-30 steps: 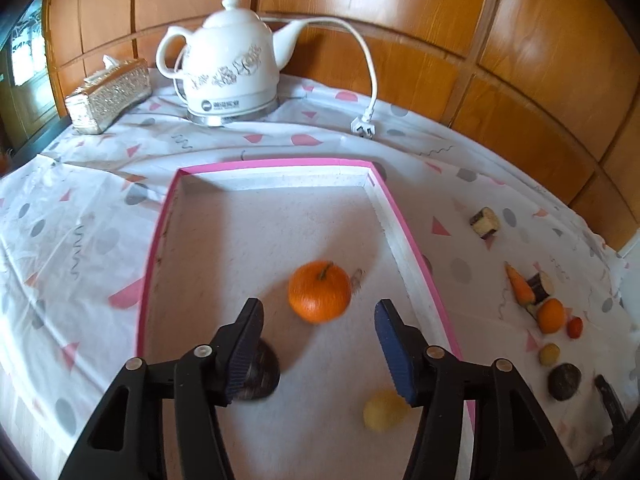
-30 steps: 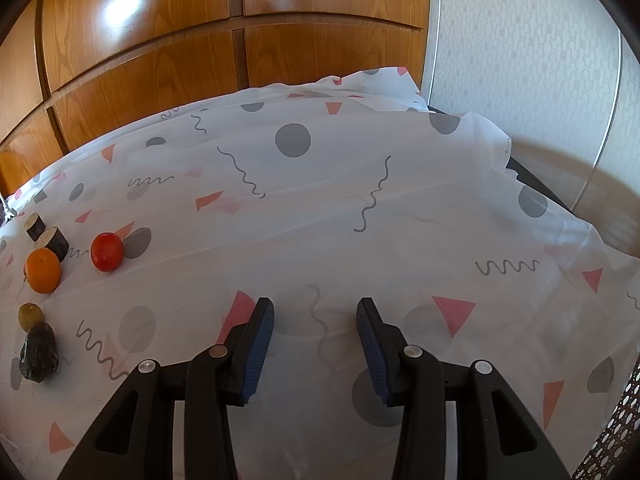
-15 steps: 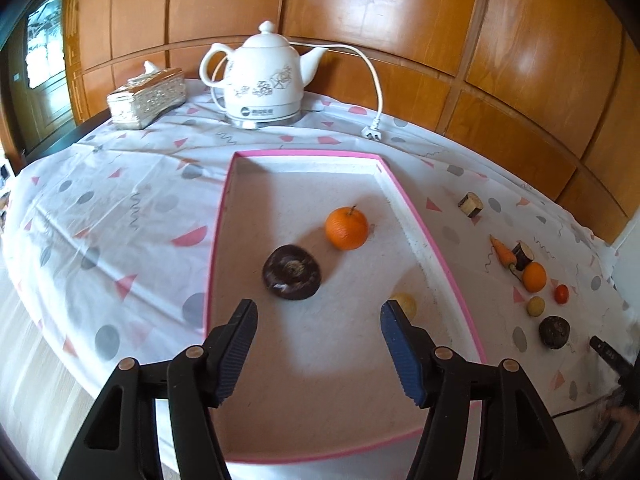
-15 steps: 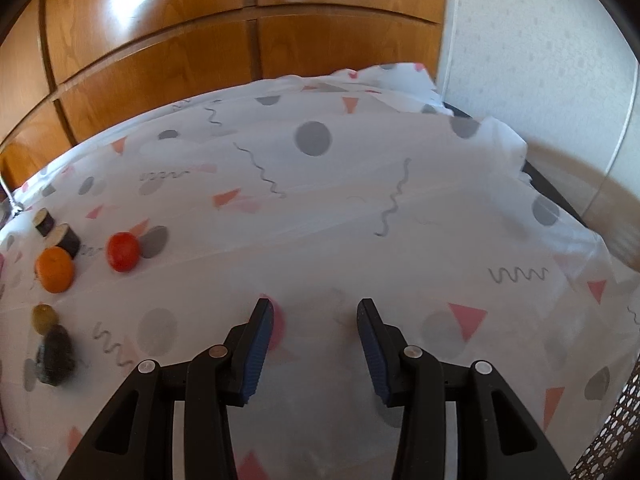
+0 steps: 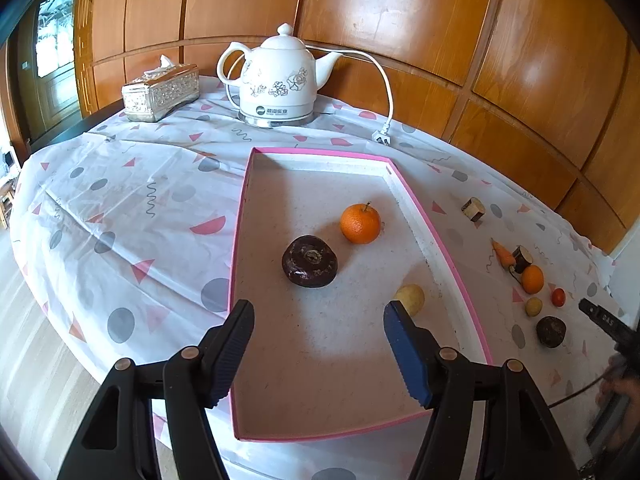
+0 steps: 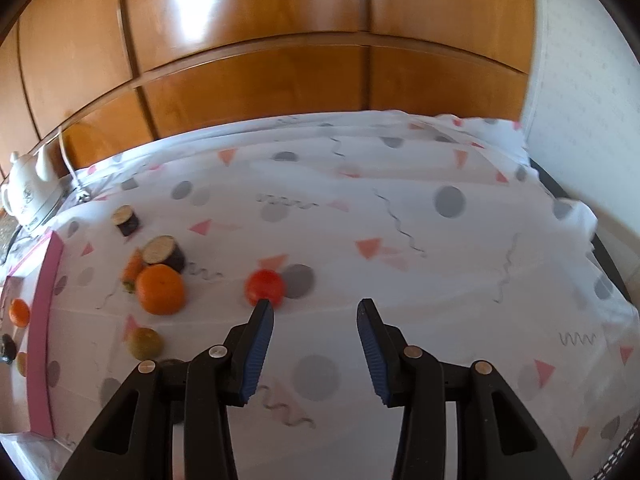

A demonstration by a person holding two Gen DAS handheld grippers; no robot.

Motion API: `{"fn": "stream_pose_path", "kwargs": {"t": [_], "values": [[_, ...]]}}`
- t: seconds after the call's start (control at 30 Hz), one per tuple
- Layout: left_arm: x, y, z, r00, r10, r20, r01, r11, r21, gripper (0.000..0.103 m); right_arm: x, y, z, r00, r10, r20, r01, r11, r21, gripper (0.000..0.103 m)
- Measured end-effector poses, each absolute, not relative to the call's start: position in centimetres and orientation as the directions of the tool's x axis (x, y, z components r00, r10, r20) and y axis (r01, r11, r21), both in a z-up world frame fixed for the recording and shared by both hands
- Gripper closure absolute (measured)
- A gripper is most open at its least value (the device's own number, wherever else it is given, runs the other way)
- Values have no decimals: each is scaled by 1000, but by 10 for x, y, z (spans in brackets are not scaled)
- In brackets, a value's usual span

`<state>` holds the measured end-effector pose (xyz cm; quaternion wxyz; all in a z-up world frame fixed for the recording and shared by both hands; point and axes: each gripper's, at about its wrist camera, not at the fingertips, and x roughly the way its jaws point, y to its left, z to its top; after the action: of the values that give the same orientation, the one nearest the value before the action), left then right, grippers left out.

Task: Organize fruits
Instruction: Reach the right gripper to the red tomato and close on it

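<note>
1. While its jaws are opening with nothing between them, the left gripper [image 5: 319,326] hangs over the near part of the pink-rimmed tray [image 5: 448,256].
2. Ahead of it in the tray lie a dark fruit [image 5: 309,255] and an orange [image 5: 360,224]; a yellow fruit [image 5: 410,298] sits just beyond its right finger.
3. The right gripper [image 6: 316,322] stands apart and empty above the tablecloth [image 6: 400,200].
4. A red tomato [image 6: 265,286] lies just past its left fingertip, with a second orange [image 6: 161,289] further left.

Dark fruit [image 6: 170,361] mostly hidden behind right claw [image 6: 316,350], blurred carrot [image 6: 132,270]
</note>
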<state>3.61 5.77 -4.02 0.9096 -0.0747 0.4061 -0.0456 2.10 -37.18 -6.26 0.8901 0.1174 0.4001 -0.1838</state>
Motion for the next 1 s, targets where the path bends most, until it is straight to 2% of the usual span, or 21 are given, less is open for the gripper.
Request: {"fn": "stream_pose_path", "kwargs": {"t": [0.73,0.8,1.0], "values": [[24,86,-39,670,-127,-732,-44,977,-210,34,85,-358,-93,507,-177,-843,354,935,16,59],[24,88,-40,668,-125,-734,-51,976,-213,34,85,-359,-96,502,-173,-847,349,937,16,73],[23,93,-46,651,-120,-750,-76,972,-221,34,82,-359,-95,519,-166,-839,331,943,18,74]]}}
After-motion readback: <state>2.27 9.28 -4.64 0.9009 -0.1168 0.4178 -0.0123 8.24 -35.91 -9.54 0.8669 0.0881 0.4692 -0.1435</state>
